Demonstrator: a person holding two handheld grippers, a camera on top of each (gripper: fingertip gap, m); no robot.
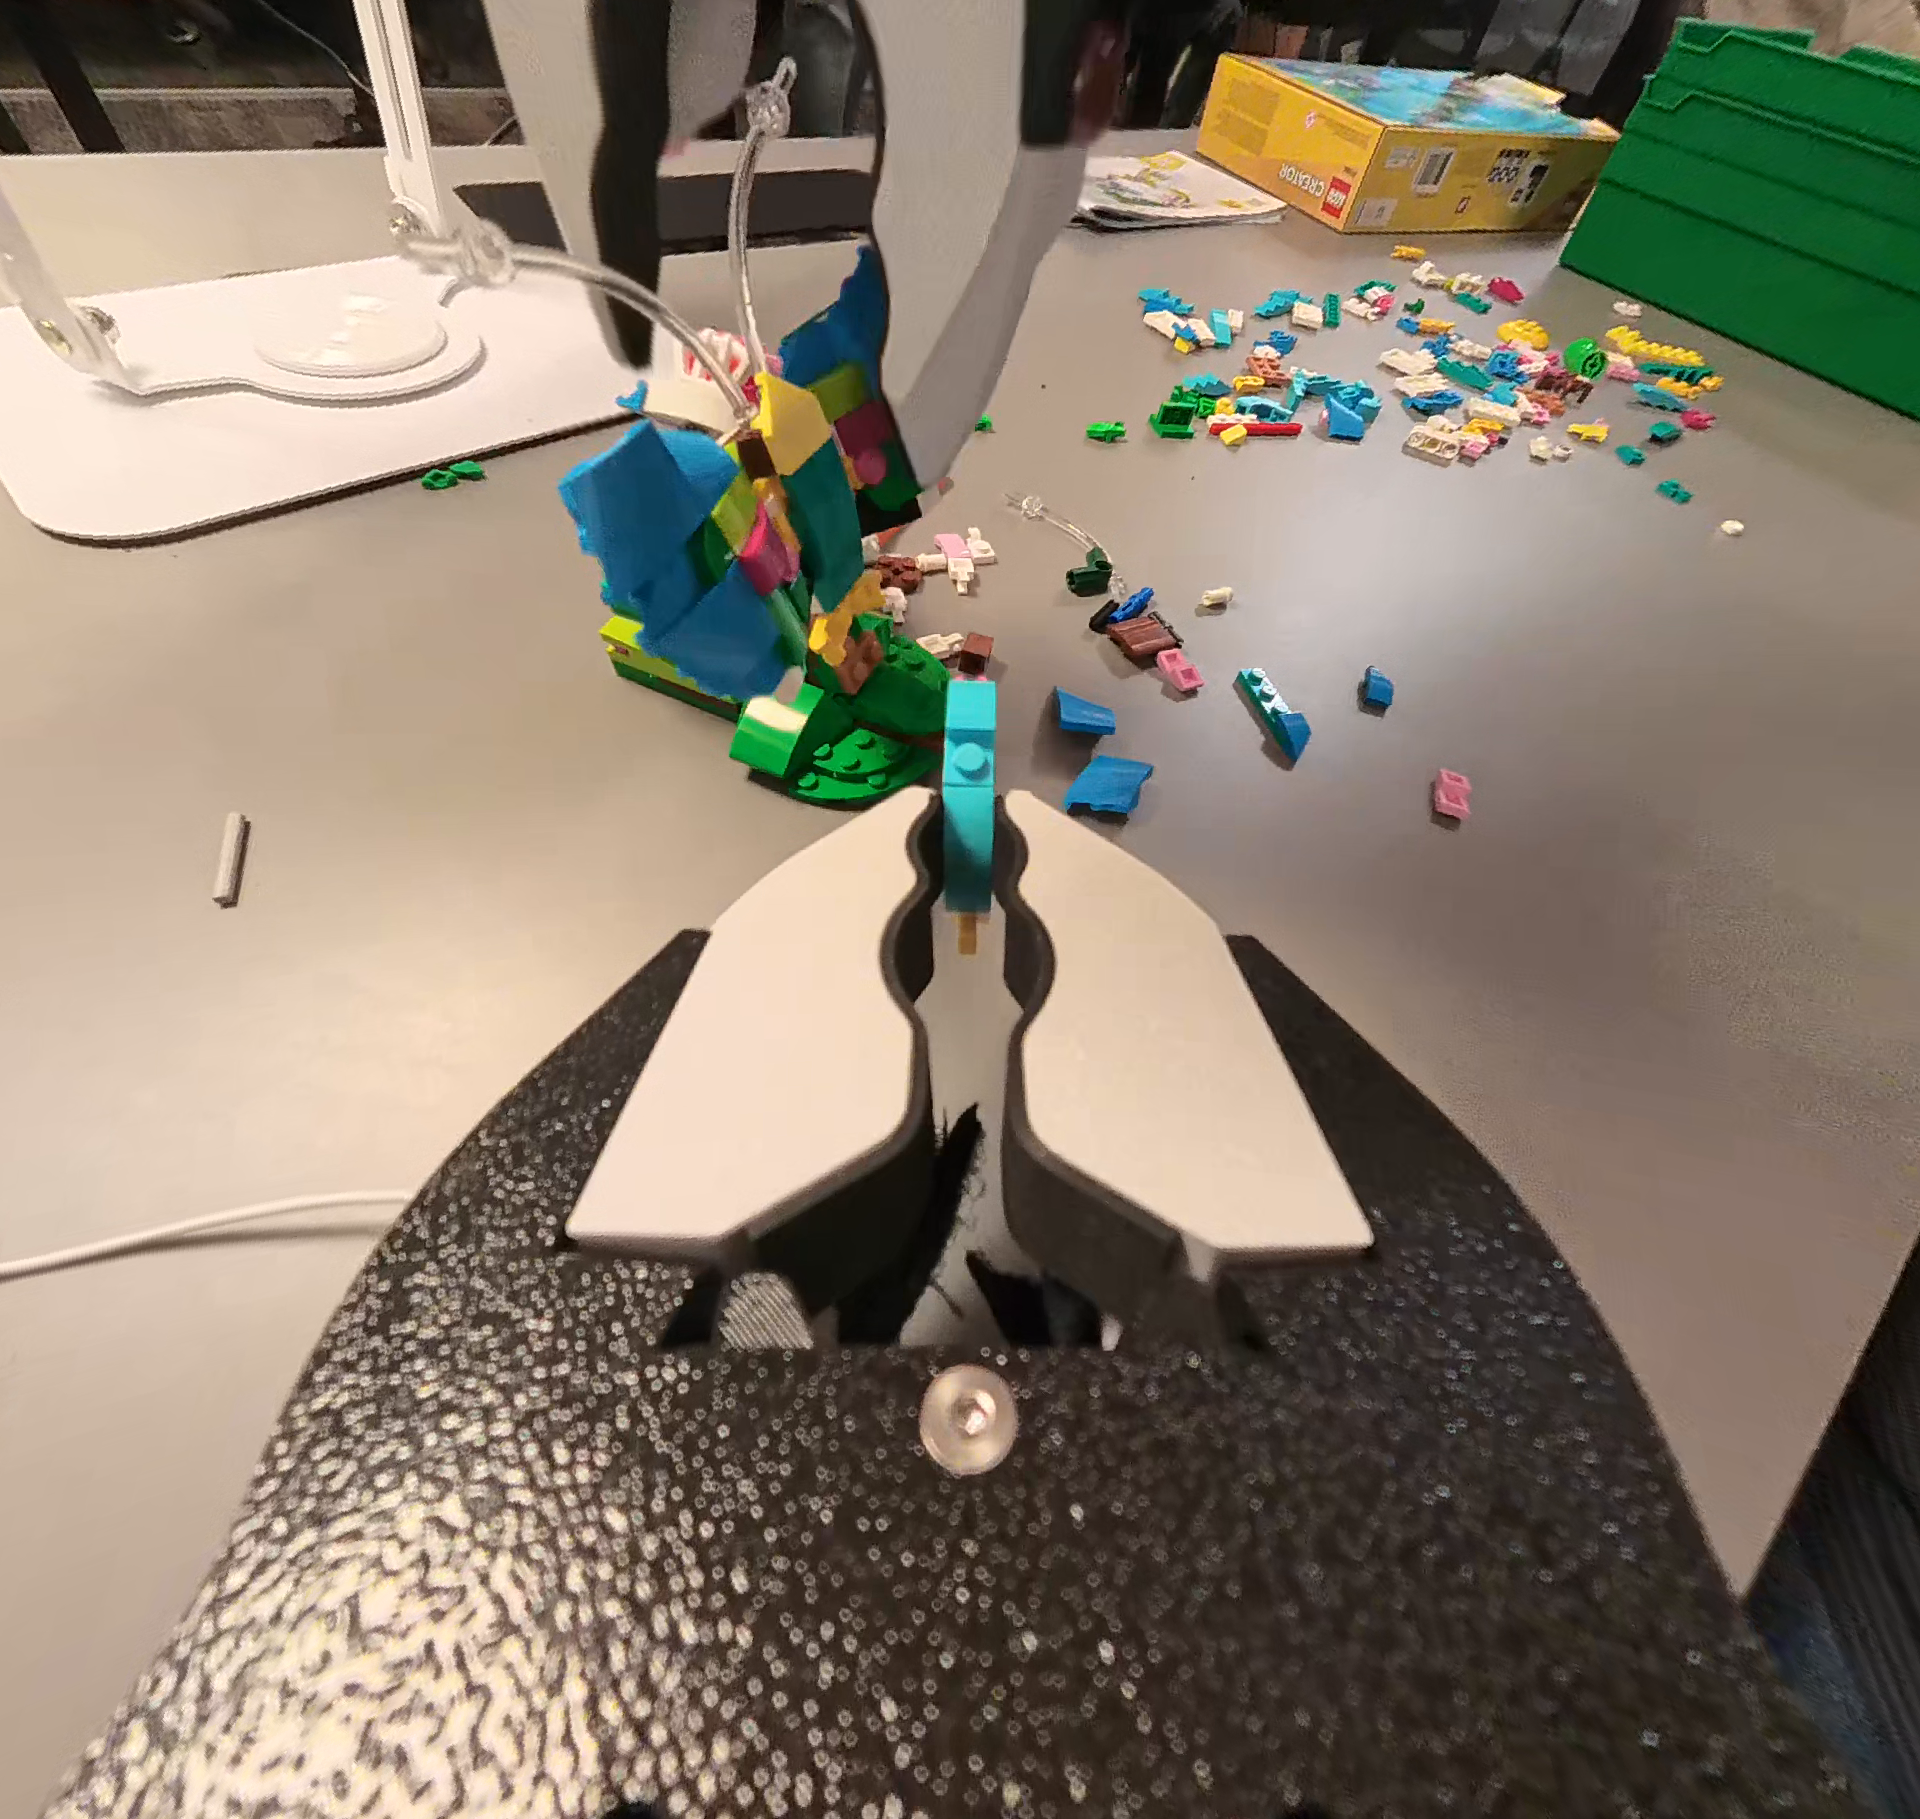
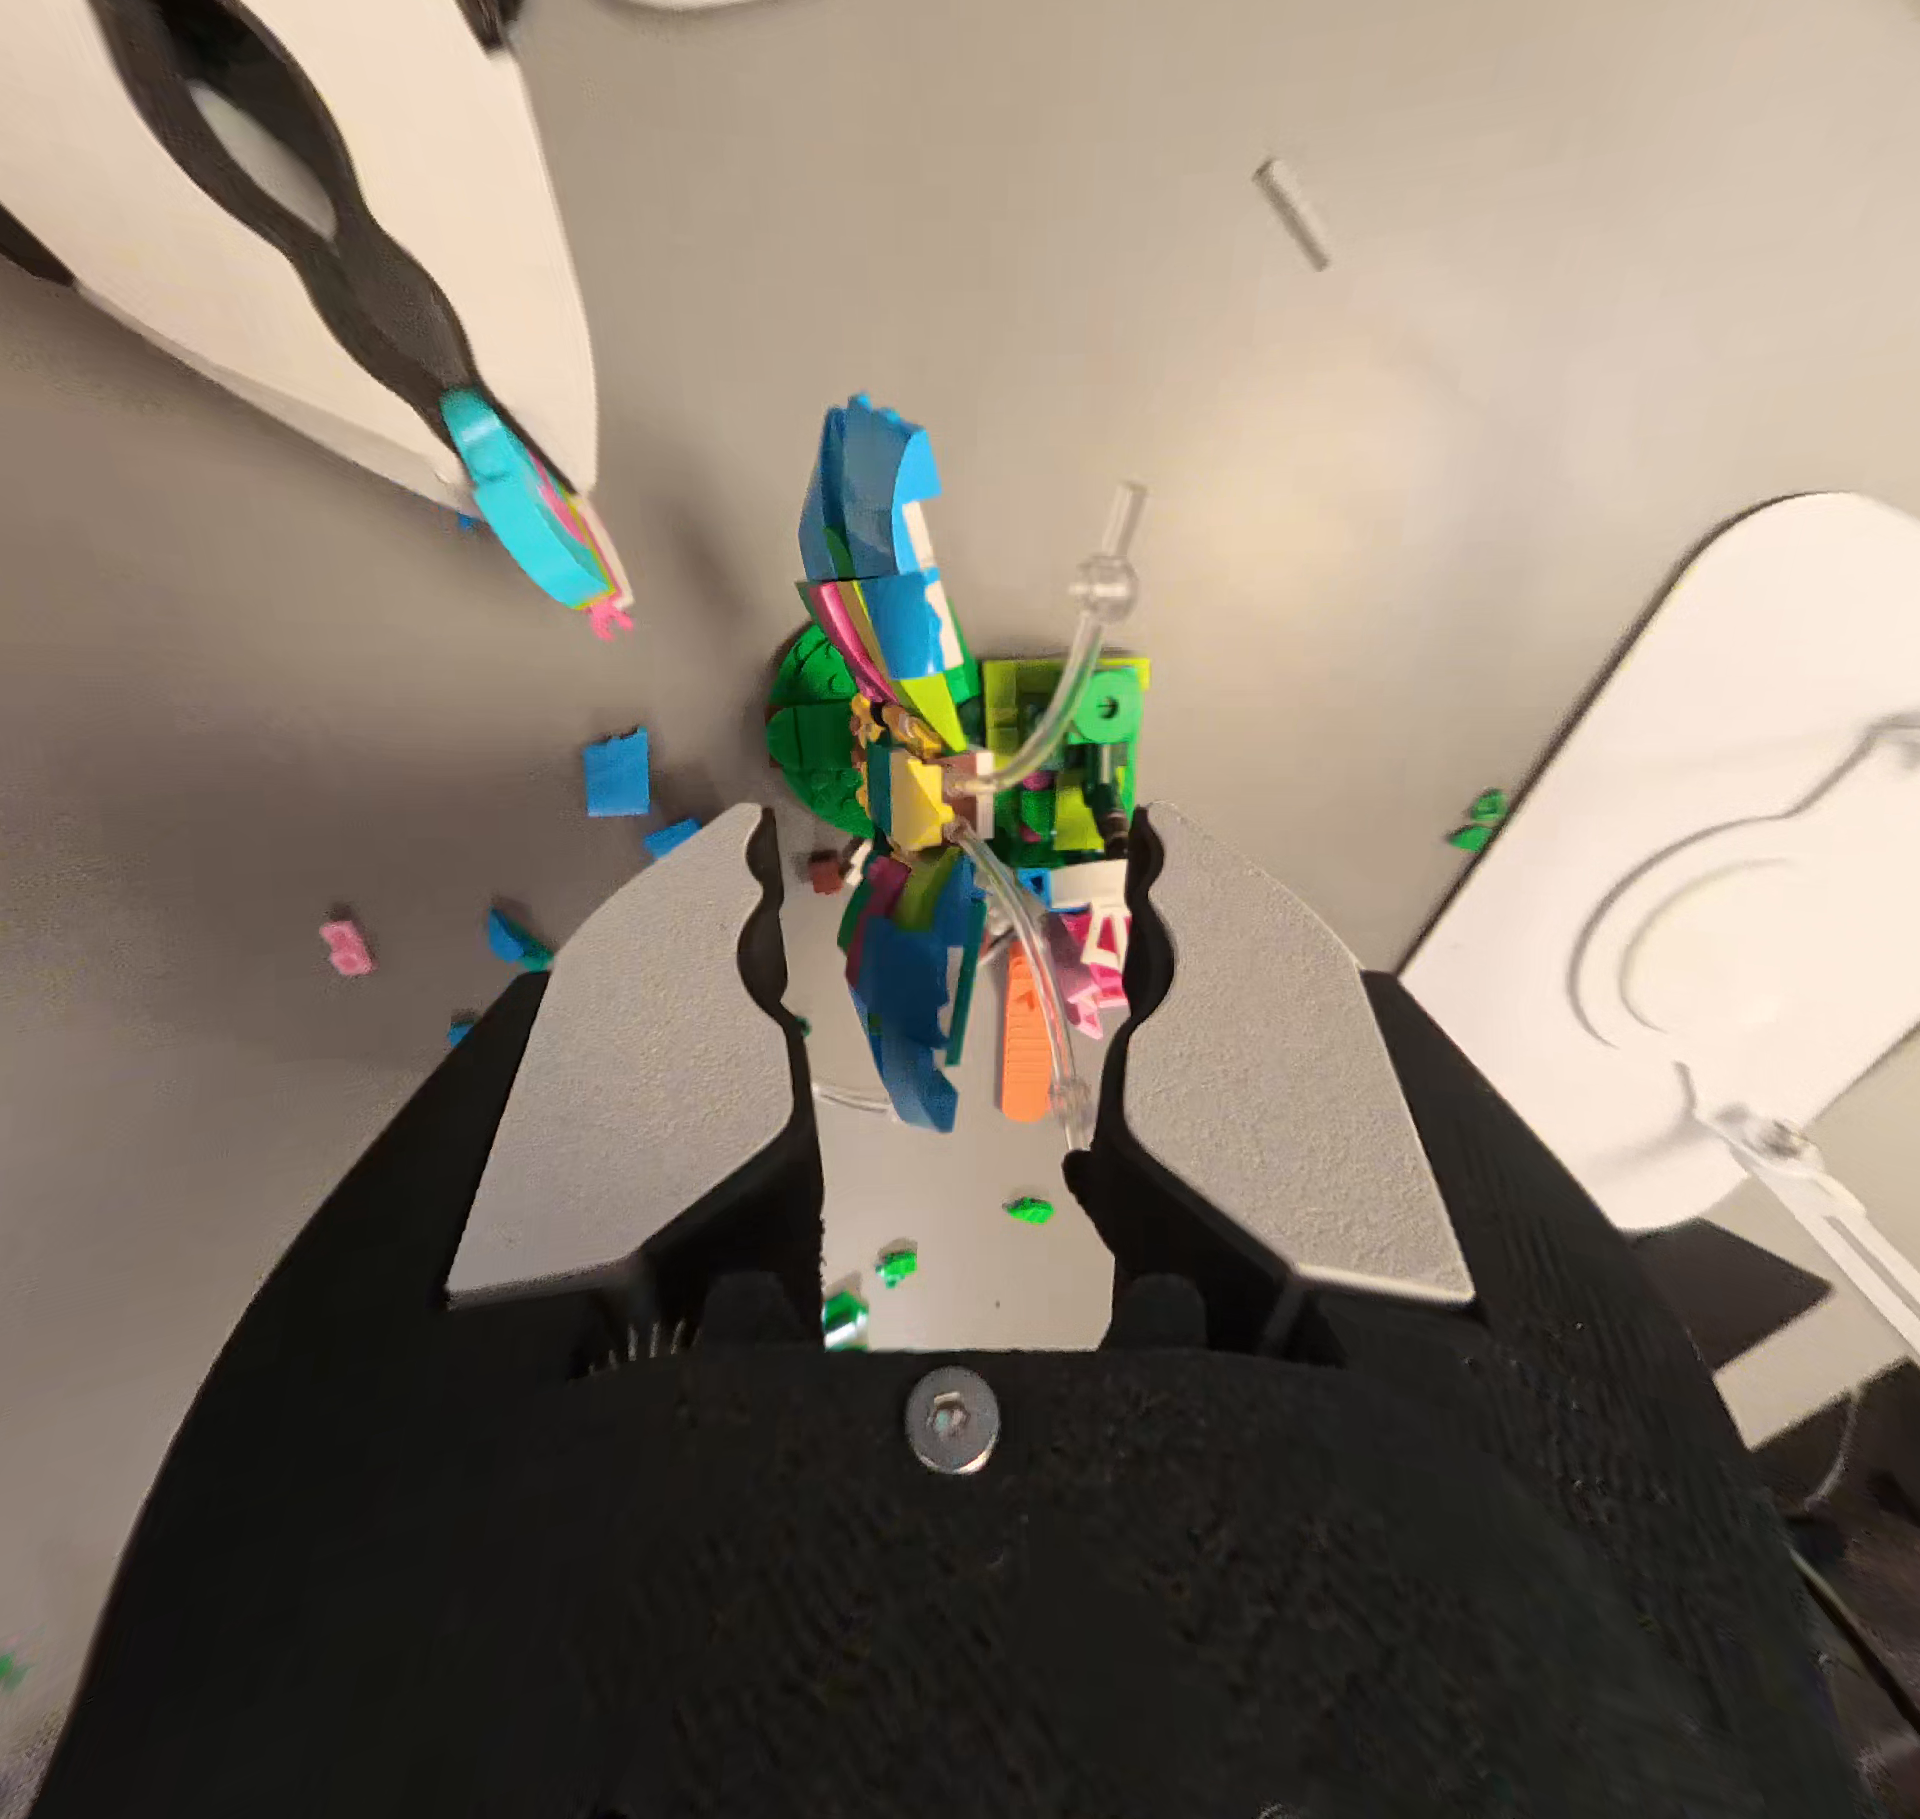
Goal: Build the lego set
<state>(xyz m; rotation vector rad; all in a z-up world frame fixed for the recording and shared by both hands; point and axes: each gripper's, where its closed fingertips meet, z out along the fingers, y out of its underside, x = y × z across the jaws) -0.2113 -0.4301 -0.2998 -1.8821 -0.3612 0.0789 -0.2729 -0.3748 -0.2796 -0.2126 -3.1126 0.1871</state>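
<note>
We see a smooth grey tabletop (image 1: pixel 364 730) with small bricks (image 1: pixel 1455 387) scattered upper right. Our left gripper (image 1: pixel 968 824) pinches a turquoise piece (image 1: pixel 968 793). Our right gripper (image 2: pixel 945 824) gapes wide around the bumpy, colourful model (image 2: pixel 914 793), mid-frame.

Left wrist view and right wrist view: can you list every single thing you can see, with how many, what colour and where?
Lego model: one, blue, green, yellow and pink, mid table.
Clear antenna tubes: two, see-through, curving out of the model.
Turquoise piece: one, layered with pink, pinched in the left gripper.
Loose bricks: too many to count, mixed colours, far right of the table.
Set box: one, yellow, far side.
Booklet: one, white, beside the box.
Green bin: one, far right.
White stand base: one, far left.
Grey stick: one, near left.
White cable: one, near edge.
Grey table: one.
Left gripper: shut.
Right gripper: open, over the model.
</note>
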